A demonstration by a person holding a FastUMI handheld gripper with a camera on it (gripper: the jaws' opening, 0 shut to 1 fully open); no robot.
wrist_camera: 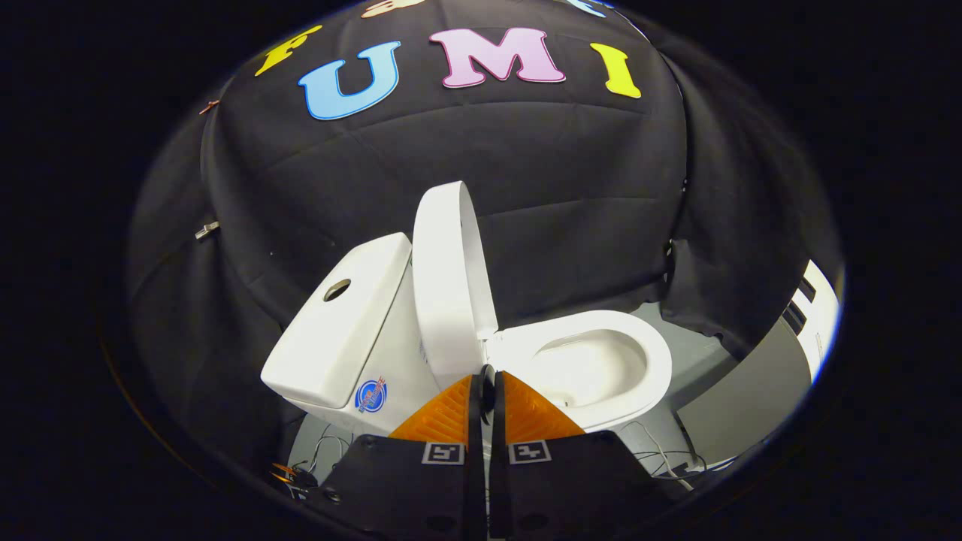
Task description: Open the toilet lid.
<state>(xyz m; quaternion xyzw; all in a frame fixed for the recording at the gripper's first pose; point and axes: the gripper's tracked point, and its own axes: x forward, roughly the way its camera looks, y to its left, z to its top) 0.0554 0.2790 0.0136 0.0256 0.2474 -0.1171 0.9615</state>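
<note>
The toilet lid [445,278] stood upright against the tank [338,323], leaving the seat [601,330] and bowl exposed just beyond the claw [488,387]. The claw's fingers were closed together, gripping nothing. Lifting looked finished; next would be drawing away.

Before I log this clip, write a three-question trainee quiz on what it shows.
1. True or false: the toilet lid stands raised beside the tank.
2. The gripper fingers are: A) spread wide, B) closed together with nothing between, C) clamped on the lid.
3. What lies just beyond the fingertips, ringed by the seat?

Key: 1 true; 2 B; 3 the open bowl.
</note>
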